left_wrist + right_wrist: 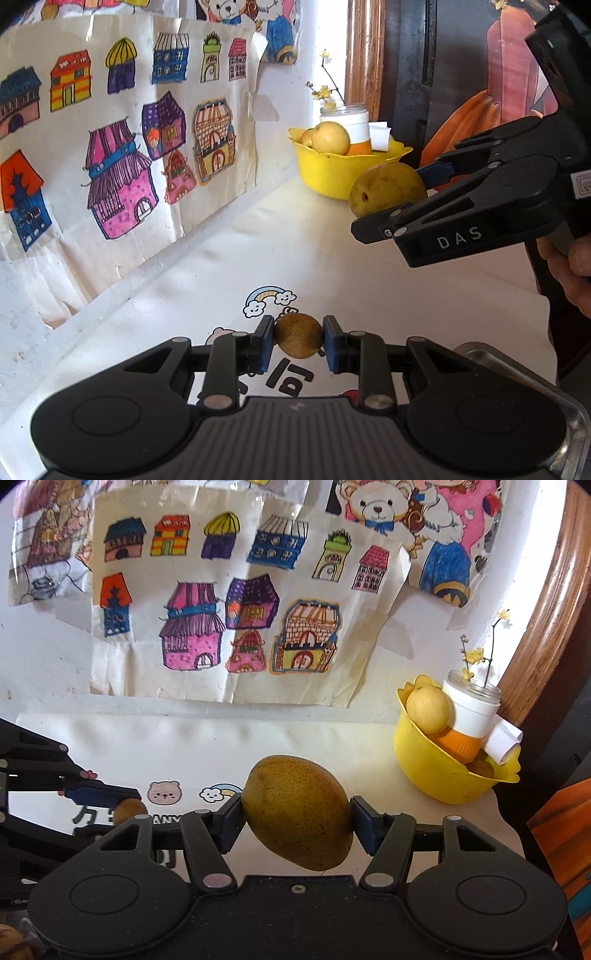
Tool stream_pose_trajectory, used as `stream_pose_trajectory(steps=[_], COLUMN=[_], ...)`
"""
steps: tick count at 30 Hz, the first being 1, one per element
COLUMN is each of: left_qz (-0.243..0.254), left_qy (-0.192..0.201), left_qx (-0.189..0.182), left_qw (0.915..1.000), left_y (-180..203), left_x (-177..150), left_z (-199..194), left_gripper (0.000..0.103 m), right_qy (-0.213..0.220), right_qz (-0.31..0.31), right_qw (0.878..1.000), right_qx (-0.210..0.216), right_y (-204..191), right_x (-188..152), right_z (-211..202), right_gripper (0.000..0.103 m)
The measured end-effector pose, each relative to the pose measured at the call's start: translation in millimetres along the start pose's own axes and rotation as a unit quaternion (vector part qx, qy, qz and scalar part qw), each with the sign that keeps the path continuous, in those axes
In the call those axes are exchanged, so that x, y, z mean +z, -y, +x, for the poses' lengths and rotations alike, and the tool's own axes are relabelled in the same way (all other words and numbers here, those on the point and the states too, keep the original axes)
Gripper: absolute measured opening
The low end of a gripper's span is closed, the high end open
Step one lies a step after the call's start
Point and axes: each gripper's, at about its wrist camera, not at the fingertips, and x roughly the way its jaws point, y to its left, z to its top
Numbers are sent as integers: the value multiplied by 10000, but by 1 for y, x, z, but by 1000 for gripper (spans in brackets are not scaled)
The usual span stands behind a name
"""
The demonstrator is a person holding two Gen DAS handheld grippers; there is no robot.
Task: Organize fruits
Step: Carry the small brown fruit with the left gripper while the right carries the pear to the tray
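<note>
Left gripper (298, 341): clamped on a small brown fruit (298, 339), its blue pads pressed against both sides, the fruit held clear above the white table cover (369, 266).
Right gripper (295, 816): closed on a large yellow-green fruit (297, 812) (speckled skin, a mango by its shape), which fills the gap between the pads and hangs tilted over the cover.
Right gripper seen from the left wrist: it reaches in from the right edge, the large fruit at its tip, just in front of the yellow bowl (332, 170); fingers of a hand (576, 266) wrap its handle at the frame's edge.
Left gripper seen from the right wrist: dark linkage enters low on the left, the small fruit showing at its end.
Yellow bowl: stands at the far right corner of the table, near the wooden frame (546, 627); it holds a pale round fruit (430, 709), an orange-and-white cup (465, 731) with a glass jar of yellow-flowered twigs (476, 690) on top, and a roll of white paper (504, 740).
Table cover: printed with a rainbow, clouds, a bear face and black characters.
Metal tray (546, 384): a rim shows at the lower right of the left wrist view.
Wall: hung with a child's drawing of coloured houses (236, 602) and a teddy-bear picture (380, 506).
</note>
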Motion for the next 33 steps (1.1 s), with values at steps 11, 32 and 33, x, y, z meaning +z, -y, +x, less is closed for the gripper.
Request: stream_pose_trajectory(steps=[11,32,33], left_qz=[80,16,-12], left_qy=[148,-73,-100], left_qx=[-56,-474,-538], left_qw=[9998,9988,9985], left_y=[14,38,39], left_x=[-3,-54,-57], left_z=[-33,-83,-84], left_gripper=[31,31,31], right_qy=[219,227,219], right_qz=[129,486,522], right_qw=[9997,9985,9983], right_qx=[-67,-145,-136], right_y=[-10,-55,-57], right_x=[-5,-67,-73], right_z=[-58,-162,-166], right_gripper=[63,63,63])
